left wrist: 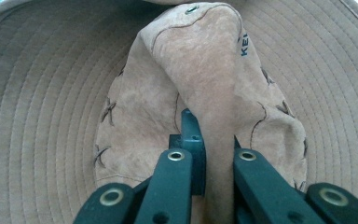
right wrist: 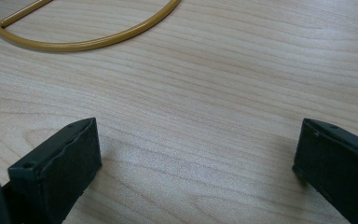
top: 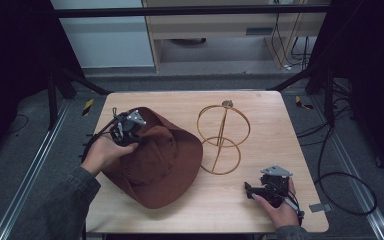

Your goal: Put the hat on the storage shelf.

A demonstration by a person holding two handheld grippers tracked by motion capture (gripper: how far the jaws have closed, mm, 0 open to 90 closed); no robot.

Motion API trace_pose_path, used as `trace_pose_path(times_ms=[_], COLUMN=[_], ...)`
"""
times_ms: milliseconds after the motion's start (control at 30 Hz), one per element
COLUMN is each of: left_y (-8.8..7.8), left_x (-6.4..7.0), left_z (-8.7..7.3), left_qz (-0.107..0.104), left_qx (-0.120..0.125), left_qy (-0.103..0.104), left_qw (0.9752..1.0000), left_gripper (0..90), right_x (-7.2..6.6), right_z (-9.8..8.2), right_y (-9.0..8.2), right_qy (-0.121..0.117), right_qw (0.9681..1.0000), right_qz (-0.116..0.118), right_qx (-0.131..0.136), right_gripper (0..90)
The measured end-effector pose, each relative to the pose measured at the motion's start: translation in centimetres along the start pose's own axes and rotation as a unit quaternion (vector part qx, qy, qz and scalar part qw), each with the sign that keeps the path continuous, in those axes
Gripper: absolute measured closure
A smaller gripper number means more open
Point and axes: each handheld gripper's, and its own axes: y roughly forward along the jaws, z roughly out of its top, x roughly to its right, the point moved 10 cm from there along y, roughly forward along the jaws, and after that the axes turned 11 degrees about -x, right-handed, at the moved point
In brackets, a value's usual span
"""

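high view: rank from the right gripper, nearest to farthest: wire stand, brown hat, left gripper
1. Wire stand: gold, its base ring lies just up and left of the right gripper, mid-table.
2. Brown hat: farther left, its brim edge past the stand's base.
3. Left gripper: farthest, at the hat's far-left side, shut on a fold of the crown.

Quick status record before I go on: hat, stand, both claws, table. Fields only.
hat: brown wide-brimmed hat on the table's left half, crown fold pinched
left claw: shut on a fold of the hat's crown, seen in the left gripper view
right claw: open, jaws wide apart, resting low over bare wood near the front right
stand: gold wire hat stand upright mid-table, nothing on it
table: light wood
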Motion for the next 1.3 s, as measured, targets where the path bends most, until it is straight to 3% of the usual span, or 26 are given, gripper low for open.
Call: trace_pose_path(times_ms=[433,800,1067,1300], left_y=[-4.8,-8.2,-11.3,-13.5], left_x=[-0.4,0.5,1.2,1.2], left_z=[-0.4,-1.3,-0.2,0.5], left_qz=[0.01,0.006,0.016,0.014], left_qx=[0.032,0.063,0.09,0.113], left_qy=[-0.004,0.008,0.026,0.018], left_qw=[0.9994,0.9979,0.9955,0.9933], left_gripper=[88.7,88.7,88.6,88.6], right_x=[0.2,0.2,0.2,0.2], right_z=[-0.1,-0.1,-0.1,-0.1], right_y=[0.0,0.0,0.0,0.0], right_qy=[-0.001,-0.001,-0.001,-0.001], right_qw=[1.0,1.0,1.0,1.0], right_qz=[-0.004,-0.004,-0.004,-0.003], right_qx=[-0.003,-0.003,-0.003,-0.002], right_gripper=[0.4,0.4,0.5,0.6])
